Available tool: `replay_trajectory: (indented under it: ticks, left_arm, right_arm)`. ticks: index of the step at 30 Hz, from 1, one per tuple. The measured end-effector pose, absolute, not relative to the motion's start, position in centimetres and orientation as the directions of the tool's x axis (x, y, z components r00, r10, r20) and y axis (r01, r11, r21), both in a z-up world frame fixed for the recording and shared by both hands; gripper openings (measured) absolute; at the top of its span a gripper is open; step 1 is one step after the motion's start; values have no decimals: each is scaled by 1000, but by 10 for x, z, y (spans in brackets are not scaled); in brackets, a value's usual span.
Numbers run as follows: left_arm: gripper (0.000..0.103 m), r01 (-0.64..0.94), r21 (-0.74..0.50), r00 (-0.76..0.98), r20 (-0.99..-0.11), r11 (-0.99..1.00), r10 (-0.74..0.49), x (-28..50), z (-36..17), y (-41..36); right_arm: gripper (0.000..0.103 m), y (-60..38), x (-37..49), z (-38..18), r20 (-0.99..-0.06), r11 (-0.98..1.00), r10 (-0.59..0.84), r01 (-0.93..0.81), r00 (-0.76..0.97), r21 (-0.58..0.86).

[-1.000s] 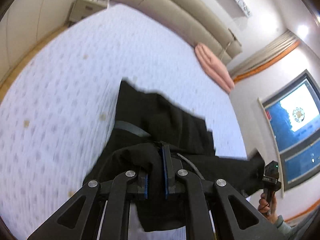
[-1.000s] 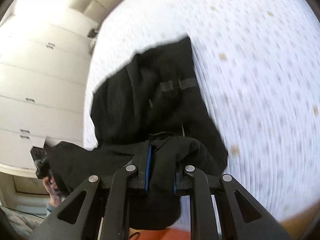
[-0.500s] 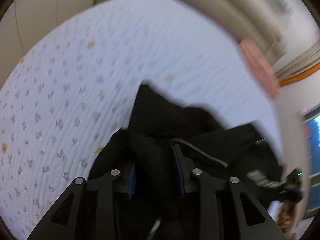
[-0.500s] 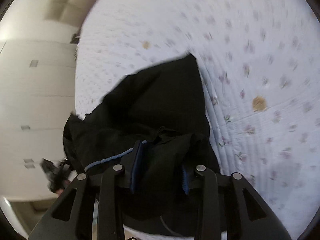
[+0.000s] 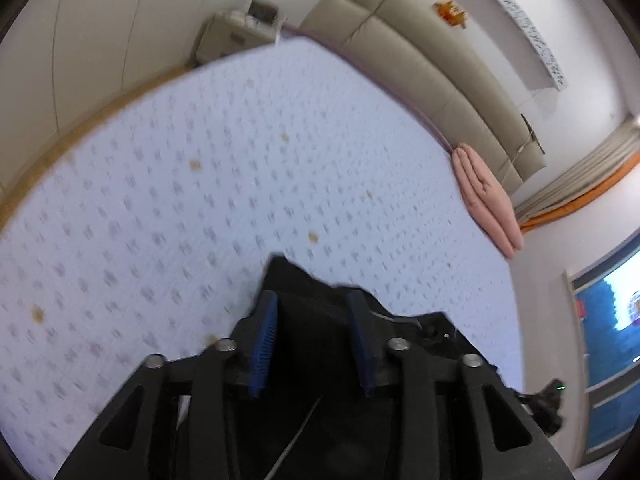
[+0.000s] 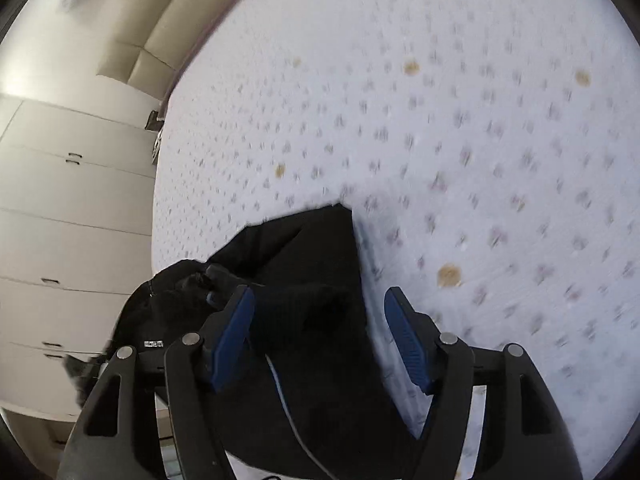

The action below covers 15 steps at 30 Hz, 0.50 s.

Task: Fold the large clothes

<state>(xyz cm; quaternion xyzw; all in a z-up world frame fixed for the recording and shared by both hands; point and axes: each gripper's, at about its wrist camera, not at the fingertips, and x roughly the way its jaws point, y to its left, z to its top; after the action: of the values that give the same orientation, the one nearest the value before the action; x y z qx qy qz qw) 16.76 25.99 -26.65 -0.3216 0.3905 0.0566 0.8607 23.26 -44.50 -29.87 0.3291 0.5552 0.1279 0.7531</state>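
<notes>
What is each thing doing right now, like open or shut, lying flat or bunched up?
Left gripper: jaws opening, pads off the cloth.
Right gripper: jaws opening, not gripping.
Black garment: lying on the bed, partly folded over, rumpled near the grippers.
Bed sheet: spread flat.
Pink blanket: folded, at the bed's far edge.
Wardrobe doors: shut.

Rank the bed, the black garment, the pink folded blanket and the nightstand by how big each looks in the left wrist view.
1. bed, by far.
2. black garment, though nearness to the camera enlarges it.
3. pink folded blanket.
4. nightstand, farthest off, so its small look is unsure.
</notes>
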Motion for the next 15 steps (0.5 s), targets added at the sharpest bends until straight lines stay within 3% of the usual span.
replay_trajectory:
  ticks: [1, 3, 7, 10, 15]
  left_arm:
    - [61, -341, -478, 706, -698, 809, -115, 165, -257, 260]
    - [67, -324, -455, 718, -689, 830, -97, 167, -249, 263]
    - [68, -271, -451, 665, -727, 850, -174, 186, -261, 267]
    - [68, -238, -399, 580, -790, 886, -200, 209, -286, 263]
    - [68, -197, -400, 528, -813, 895, -247, 237, -318, 266]
  right_arm:
    - [72, -441, 233, -298, -755, 755, 560, 165, 342, 635]
    - [72, -428, 235, -296, -774, 787, 541, 124, 330, 604]
    - [72, -385, 251, -289, -844, 902, 413, -25, 343, 431]
    - [72, -364, 255, -284, -860, 936, 351, -114, 370, 333]
    - [72, -349, 258, -277, -867, 957, 275, -204, 416, 206]
